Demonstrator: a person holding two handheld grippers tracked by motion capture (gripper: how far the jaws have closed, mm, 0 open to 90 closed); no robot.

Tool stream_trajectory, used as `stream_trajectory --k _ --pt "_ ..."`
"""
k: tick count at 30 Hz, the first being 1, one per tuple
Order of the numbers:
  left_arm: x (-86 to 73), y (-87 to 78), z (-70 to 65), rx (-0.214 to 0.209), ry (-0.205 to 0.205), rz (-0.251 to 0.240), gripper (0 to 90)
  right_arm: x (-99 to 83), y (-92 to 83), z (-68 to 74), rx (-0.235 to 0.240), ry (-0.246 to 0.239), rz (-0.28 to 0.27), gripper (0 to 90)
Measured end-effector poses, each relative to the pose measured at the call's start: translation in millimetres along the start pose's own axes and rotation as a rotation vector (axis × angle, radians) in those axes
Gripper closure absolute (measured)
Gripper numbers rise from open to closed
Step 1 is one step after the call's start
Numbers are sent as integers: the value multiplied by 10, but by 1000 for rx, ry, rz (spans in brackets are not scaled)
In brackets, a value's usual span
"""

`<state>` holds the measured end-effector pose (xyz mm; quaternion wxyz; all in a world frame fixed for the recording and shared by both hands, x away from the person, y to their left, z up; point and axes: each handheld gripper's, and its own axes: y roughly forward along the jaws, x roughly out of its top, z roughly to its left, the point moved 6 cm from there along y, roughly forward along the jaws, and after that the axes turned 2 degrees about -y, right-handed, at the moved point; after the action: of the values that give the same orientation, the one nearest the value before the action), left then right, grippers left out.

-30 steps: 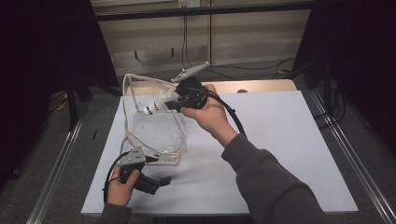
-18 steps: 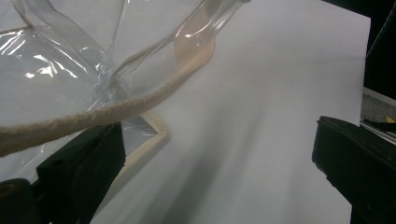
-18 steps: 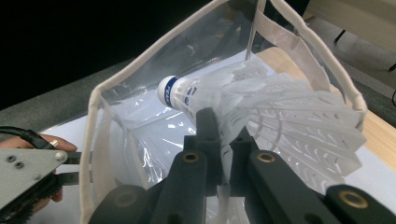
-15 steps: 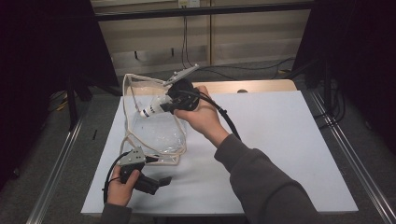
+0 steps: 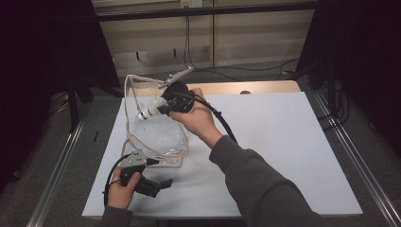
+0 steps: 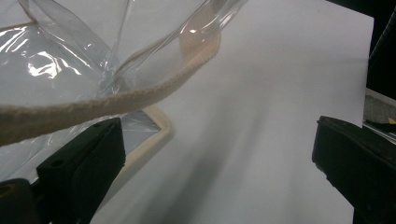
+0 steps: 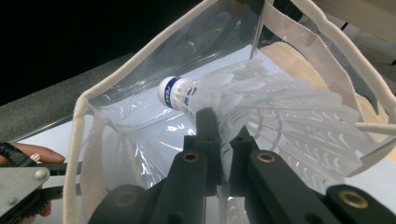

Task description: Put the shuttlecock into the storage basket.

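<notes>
A white feathered shuttlecock (image 7: 261, 105) with a blue-banded cork (image 5: 144, 113) is gripped by its feathers in my right gripper (image 7: 218, 126), which is shut on it. In the high view my right gripper (image 5: 165, 108) holds it cork-first over the mouth of a clear plastic bag (image 5: 158, 135) with beige trim, which lies on the left of the white table (image 5: 283, 142). My left gripper (image 5: 161, 182) rests near the table's front left, just beside the bag's near edge. Its jaws stand wide open in the left gripper view, with the bag's beige strap (image 6: 116, 100) crossing above the left jaw.
The bag's rim (image 7: 86, 100) and straps (image 7: 336, 51) ring the shuttlecock in the right gripper view. A black cable (image 5: 222, 120) trails from my right gripper across the table. Metal rails (image 5: 347, 146) run along both sides of the table.
My right gripper has carried the shuttlecock a little left and down, further into the bag's mouth. The left gripper has stayed put.
</notes>
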<state>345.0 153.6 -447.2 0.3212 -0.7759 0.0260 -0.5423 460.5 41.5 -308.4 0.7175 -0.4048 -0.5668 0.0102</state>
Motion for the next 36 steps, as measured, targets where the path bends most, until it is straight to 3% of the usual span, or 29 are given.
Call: stream_trajectory --k 36 --pt "-18 -19 -5 -1 -7 2 28 108 416 11 -57 -25 74 874"
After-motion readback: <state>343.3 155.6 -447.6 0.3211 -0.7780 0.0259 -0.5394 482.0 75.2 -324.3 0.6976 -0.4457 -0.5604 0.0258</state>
